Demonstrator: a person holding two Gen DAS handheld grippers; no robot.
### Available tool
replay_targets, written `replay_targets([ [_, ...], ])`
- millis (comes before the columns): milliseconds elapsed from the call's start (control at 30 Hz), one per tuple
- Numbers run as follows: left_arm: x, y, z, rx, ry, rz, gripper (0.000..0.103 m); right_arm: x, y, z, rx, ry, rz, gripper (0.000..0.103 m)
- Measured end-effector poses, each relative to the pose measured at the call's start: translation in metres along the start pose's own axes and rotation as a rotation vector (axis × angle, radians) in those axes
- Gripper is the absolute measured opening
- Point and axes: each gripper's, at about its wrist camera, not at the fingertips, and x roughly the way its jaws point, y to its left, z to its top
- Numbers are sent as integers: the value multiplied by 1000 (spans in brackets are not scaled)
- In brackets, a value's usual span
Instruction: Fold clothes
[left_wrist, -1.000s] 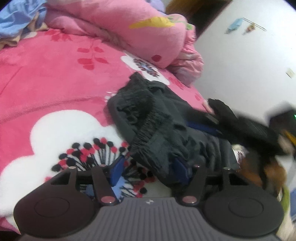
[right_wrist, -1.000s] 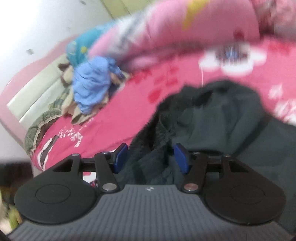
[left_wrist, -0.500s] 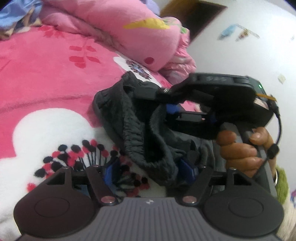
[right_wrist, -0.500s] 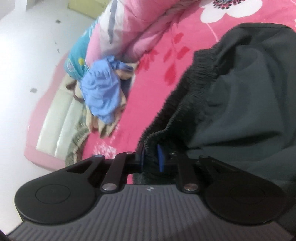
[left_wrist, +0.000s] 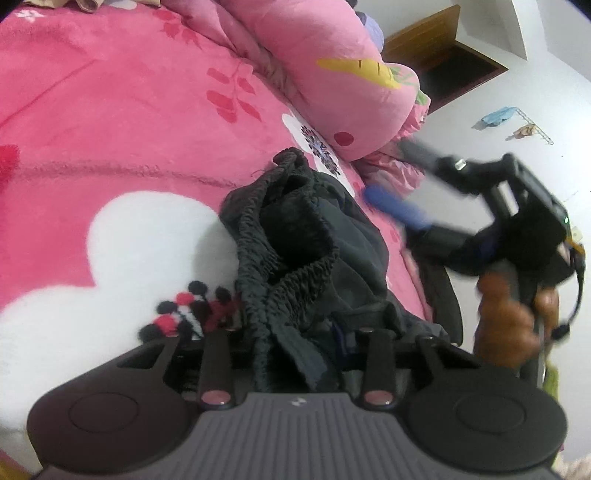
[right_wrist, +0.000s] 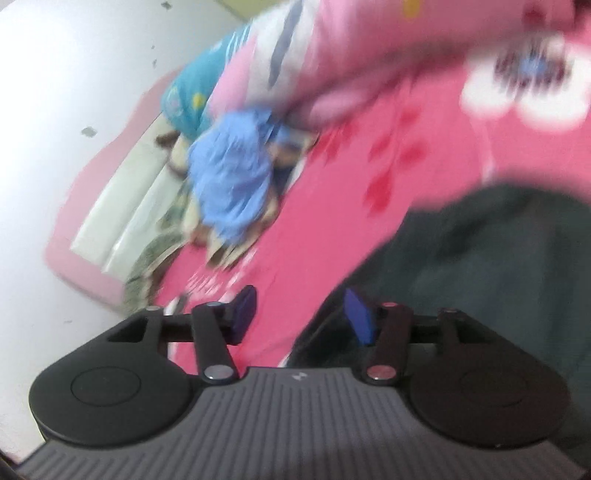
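**Dark trousers bunched at the left gripper, right gripper free**

We see the dark elastic-waist trousers (left_wrist: 295, 251) lying crumpled on the pink floral blanket (left_wrist: 110, 110), right ahead of the left gripper (left_wrist: 295, 347) and spilling over its fingers. Cloth covers the pads, so we cannot tell whether that gripper is clamped on the waistband or merely buried in it. The right gripper (right_wrist: 301, 317) stands with its blue pads apart and nothing between them; the trousers (right_wrist: 498, 266) sit just ahead of it and to its right.

The garment looks soft, light and limp, likely fleece-lined inside the waist. It will sag and drag on the plush blanket rather than slide. We judge the gathered waistband the firmest place to pinch, one hold at each side.

The left view shows the open waistband, the right gripper (left_wrist: 402, 214) and the hand (left_wrist: 509, 314) holding it. The right view, badly blurred, shows instead a blue garment (right_wrist: 236, 173) far ahead near the headboard.
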Motion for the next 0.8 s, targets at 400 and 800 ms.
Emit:
replay_targets([
  [400,-12,5,1,104,47,-22,32,61,-13,40,-751,224,-183,65],
  [800,-4,8,9,100,48,-14,24,93,-36,43,-671,319,-61,57],
])
